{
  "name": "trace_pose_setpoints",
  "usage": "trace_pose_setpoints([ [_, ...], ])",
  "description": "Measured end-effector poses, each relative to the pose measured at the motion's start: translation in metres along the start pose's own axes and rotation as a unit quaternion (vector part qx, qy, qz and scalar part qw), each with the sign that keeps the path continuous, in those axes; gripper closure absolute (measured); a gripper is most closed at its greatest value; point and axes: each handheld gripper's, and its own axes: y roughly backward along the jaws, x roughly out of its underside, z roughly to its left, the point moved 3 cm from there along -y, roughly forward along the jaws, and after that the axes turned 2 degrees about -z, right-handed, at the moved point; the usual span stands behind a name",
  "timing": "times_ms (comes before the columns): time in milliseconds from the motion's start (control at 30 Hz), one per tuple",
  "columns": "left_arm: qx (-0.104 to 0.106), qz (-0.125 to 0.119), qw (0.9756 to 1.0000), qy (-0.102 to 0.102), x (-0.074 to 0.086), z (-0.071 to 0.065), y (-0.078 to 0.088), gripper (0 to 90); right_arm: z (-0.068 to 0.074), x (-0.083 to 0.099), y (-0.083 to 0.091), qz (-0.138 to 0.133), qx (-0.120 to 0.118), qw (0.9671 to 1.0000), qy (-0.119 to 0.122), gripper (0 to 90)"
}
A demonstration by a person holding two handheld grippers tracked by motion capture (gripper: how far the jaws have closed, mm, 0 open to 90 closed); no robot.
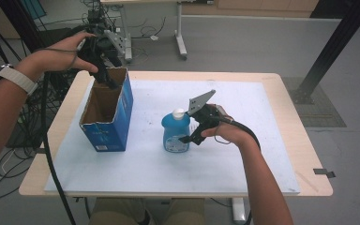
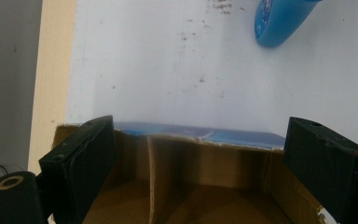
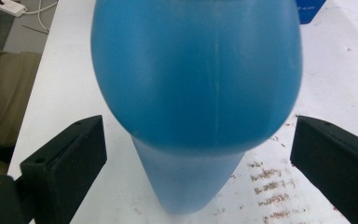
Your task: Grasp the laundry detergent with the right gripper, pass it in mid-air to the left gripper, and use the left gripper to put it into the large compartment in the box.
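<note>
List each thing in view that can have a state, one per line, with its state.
Blue bottle: upright on the white mat, white cap on, standing between open jaws, not gripped.
Cardboard box: upright, top open, nothing visible inside.
Left hand-held gripper: open, at the box's far rim.
Right hand-held gripper: open, jaws either side of the bottle, clear of it.

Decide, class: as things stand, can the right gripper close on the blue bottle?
Probably yes. The right gripper has its jaws open on either side of the blue bottle, which stands upright on the white mat, with nothing between them.
</note>
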Motion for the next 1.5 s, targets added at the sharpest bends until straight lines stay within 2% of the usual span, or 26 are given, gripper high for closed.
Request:
trace_pose_setpoints([
  [1267, 0.000, -0.001, 1.0000, 0.003, 0.0002, -0.0007, -0.0002, 10.4, 0.0009, 0.0015, -0.0048, -0.008, 0.008, 0.9999, -0.001, 3.5],
  [1500, 0.000, 0.001, 1.0000, 0.002, 0.0014, -0.0005, 0.0000, 10.4, 0.0012, 0.0013, -0.0077, -0.009, 0.007, 0.9999, 0.005, 6.8],
])
